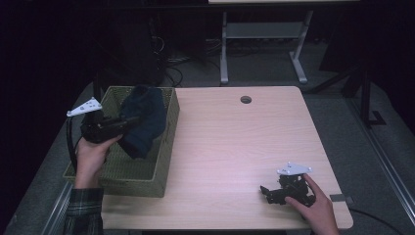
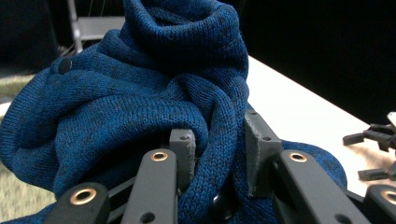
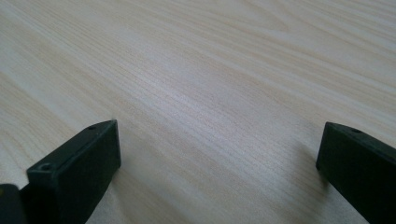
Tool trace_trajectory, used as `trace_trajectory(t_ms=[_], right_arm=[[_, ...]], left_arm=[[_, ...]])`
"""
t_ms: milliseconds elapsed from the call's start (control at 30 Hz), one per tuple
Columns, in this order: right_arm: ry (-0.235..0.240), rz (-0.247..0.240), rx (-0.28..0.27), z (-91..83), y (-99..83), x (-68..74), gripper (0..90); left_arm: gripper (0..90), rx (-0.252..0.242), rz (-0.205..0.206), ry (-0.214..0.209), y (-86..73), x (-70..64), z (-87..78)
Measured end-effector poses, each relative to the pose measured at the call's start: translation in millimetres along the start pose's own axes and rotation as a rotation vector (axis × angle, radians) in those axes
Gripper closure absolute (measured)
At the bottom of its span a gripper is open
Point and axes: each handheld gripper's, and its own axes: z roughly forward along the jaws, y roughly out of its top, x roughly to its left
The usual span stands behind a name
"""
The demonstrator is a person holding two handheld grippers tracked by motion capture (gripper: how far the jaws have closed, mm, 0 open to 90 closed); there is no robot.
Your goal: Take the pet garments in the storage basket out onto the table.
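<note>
A dark blue knitted garment (image 1: 142, 120) hangs bunched over a green woven basket (image 1: 120, 178) at the table's left side. My left gripper (image 1: 128, 122) is shut on a fold of the knit and holds it above the basket. In the left gripper view the blue knit (image 2: 140, 102) bulges up over the jaws, and the left gripper (image 2: 219, 154) pinches a thick fold. My right gripper (image 1: 264, 192) rests low on the table at the front right, open, with bare wood between its jaws. The right gripper (image 3: 219, 154) stands wide apart over the light wooden tabletop (image 3: 210, 74).
The basket takes up the table's left edge. The wooden table (image 1: 235, 147) has a round cable hole (image 1: 245, 100) near its far edge. A white desk frame (image 1: 262, 44) and cables stand on the dark floor behind.
</note>
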Motion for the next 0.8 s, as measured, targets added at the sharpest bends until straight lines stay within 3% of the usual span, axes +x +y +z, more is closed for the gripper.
trace_trajectory(t_ms=[400,800], right_arm=[[0.0,0.0,0.0,0.1,0.1,0.0,0.0],[0.001,0.001,-0.001,0.3,0.2,0.0,0.0]], left_arm=[[68.7,-0.095,0.057,-0.064,23.8,-26.8,3.1],[68.6,-0.096,0.081,-0.144,32.4,-48.3,28.2]])
